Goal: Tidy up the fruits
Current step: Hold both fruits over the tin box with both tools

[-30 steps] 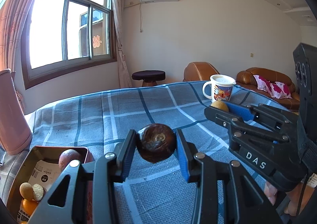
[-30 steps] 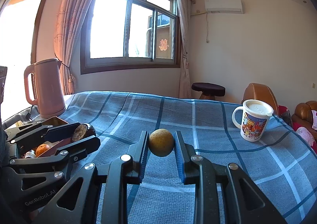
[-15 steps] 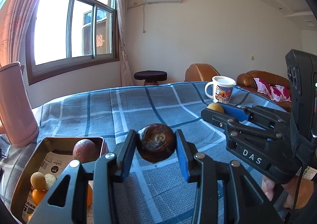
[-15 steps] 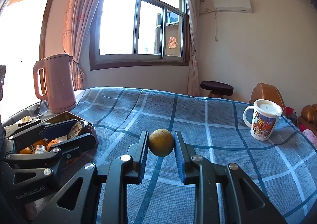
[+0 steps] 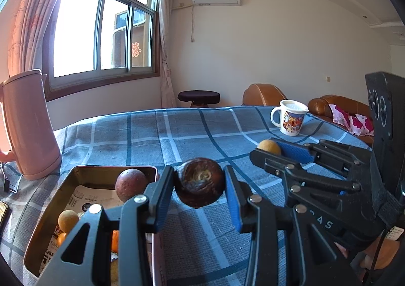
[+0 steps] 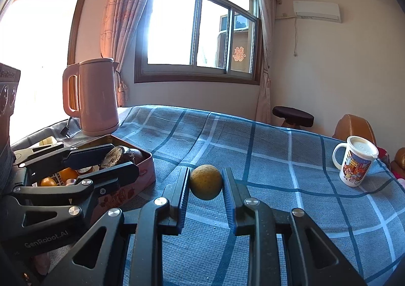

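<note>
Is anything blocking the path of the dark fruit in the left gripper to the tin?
Nothing visible does. The left gripper holds the dark fruit beside the open tin; fruits lie inside, with bare floor between them.

Bare checked cloth on the counter (image 6: 253,149) lies open between the tin (image 6: 145,159) and the mug (image 6: 355,164). The pink kettle (image 6: 96,99) stands just behind the tin, blocking its far side.

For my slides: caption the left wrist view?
Left tongs carry a dark fruit beside the tin of fruit.
</note>
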`<state>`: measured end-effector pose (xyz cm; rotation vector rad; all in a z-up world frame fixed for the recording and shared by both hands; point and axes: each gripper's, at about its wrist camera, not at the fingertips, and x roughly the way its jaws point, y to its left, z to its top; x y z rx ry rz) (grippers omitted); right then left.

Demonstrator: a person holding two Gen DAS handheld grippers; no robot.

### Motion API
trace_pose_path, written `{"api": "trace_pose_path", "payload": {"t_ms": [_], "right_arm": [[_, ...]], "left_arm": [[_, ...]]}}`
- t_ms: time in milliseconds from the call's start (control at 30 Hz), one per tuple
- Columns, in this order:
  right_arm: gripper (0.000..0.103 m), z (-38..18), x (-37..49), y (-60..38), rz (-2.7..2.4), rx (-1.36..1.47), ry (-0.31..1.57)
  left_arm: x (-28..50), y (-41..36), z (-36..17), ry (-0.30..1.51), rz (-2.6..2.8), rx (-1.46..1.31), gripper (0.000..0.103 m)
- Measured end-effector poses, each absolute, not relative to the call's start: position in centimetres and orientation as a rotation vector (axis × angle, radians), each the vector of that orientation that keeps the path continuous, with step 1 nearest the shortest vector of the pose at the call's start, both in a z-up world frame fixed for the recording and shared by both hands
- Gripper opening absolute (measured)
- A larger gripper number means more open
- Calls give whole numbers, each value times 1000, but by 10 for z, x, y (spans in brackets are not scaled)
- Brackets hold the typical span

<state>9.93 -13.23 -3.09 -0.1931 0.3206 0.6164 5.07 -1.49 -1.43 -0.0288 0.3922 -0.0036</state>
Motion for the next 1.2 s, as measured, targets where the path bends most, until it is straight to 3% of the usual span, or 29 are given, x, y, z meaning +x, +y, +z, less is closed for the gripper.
{"api": "trace_pose_path", "payload": {"t_ms": [1200], "right_arm": [[27,-22,75,-42,811,-276,334]], "left_arm": [[22,68,-18,415,150,-101,41]]}}
